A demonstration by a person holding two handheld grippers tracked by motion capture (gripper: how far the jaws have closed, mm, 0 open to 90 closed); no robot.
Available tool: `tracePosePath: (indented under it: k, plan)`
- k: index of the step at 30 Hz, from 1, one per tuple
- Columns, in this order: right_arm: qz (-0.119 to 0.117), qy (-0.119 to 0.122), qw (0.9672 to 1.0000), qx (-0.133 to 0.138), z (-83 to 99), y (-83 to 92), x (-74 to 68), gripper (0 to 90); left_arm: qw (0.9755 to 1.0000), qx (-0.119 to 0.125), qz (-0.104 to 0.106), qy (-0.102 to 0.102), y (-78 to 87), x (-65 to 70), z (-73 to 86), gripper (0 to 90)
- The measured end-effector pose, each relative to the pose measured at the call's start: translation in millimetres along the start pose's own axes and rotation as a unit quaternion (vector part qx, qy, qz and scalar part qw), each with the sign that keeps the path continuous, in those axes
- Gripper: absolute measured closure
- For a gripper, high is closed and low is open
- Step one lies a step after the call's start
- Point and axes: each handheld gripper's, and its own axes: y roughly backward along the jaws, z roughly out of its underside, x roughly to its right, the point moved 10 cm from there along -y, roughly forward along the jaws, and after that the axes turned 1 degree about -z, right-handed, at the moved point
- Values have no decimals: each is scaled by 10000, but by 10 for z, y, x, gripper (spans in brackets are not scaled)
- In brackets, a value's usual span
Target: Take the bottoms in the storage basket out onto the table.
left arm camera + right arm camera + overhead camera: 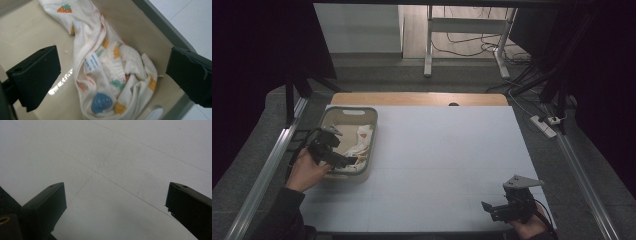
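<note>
From above, your left gripper (343,159) hangs inside the grey-rimmed basket (373,131), over the crumpled fruit-print cloth (360,142) lying in it; your right gripper (493,209) sits well away from the basket, at the mat's near edge. Along your left gripper, jaws stand wide apart around the cloth (112,72), not touching. Along your right, jaws spread over the bare white mat (125,165).

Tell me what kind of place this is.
Probably a lab data-collection rig, not a home: a white table framed by aluminium rails, dark curtains, and a power strip on the floor. The left gripper hangs over a basket of printed cloth.
</note>
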Motion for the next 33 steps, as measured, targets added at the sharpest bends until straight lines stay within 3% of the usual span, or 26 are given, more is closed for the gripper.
tracePosePath:
  k: [9, 16, 25, 33]
  plan:
    - [-7, -14, 10000, 17, -2, 1, 5, 30, 9997, -215, 89, -92, -174, -61, -129, 0]
    - [-13, -23, 10000, 28, -3, 4, 10, 26, 9983, -508, -61, -291, -299, -117, -134, 0]
    - [-15, -56, 10000, 51, -6, 10, 14, 11, 9962, -786, 44, -368, -504, -151, -133, 0]
    - [-12, -52, 10000, 48, -4, 10, 14, 8, 9895, -1362, 72, -480, -731, -178, 44, 0]
